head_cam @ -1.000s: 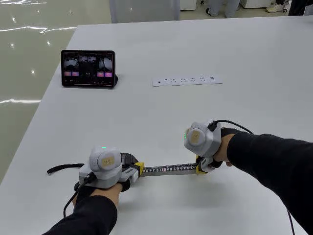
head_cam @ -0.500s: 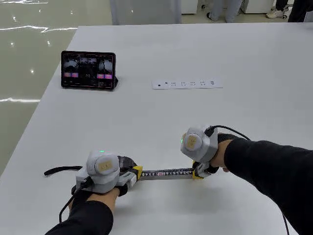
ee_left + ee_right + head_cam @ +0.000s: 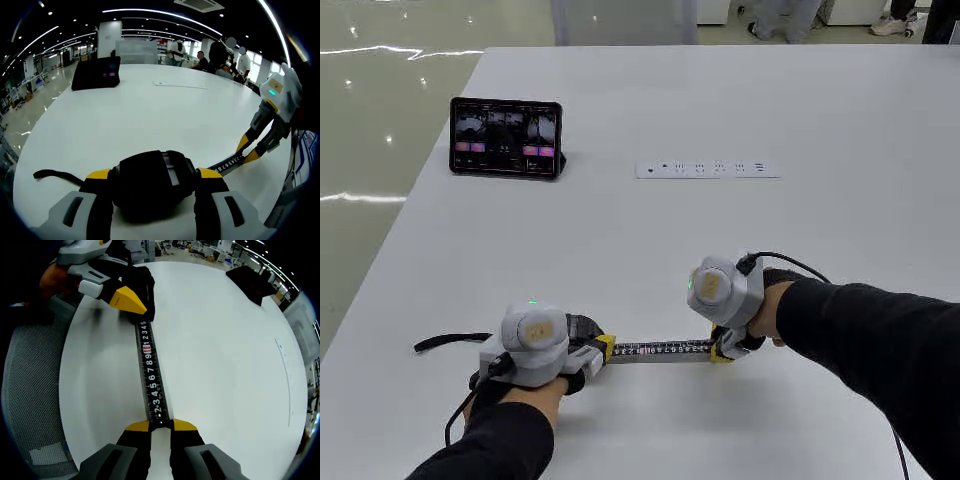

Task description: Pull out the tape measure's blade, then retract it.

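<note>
A black tape measure body (image 3: pixel 155 185) sits between the yellow-tipped jaws of my left gripper (image 3: pixel 154 174), which is shut on it low on the white table (image 3: pixel 620 240). In the head view that gripper (image 3: pixel 600 348) is at the lower left. The blade (image 3: pixel 150 370) runs flat over the table from the body (image 3: pixel 142 287) to my right gripper (image 3: pixel 161 425), which is shut on the blade's end hook. From above, the short blade (image 3: pixel 660 349) spans the gap to the right gripper (image 3: pixel 720 350). Its printed numbers reach a little past ten.
A tablet (image 3: pixel 506 137) stands at the back left, and a white power strip (image 3: pixel 708 169) lies mid-table. A black strap (image 3: pixel 445 342) trails left from the tape measure. The table's left edge drops to a glossy floor. A mesh chair (image 3: pixel 30 405) is near me.
My right gripper has moved a little left toward the left one, and the exposed blade is slightly shorter. The left gripper has held still.
</note>
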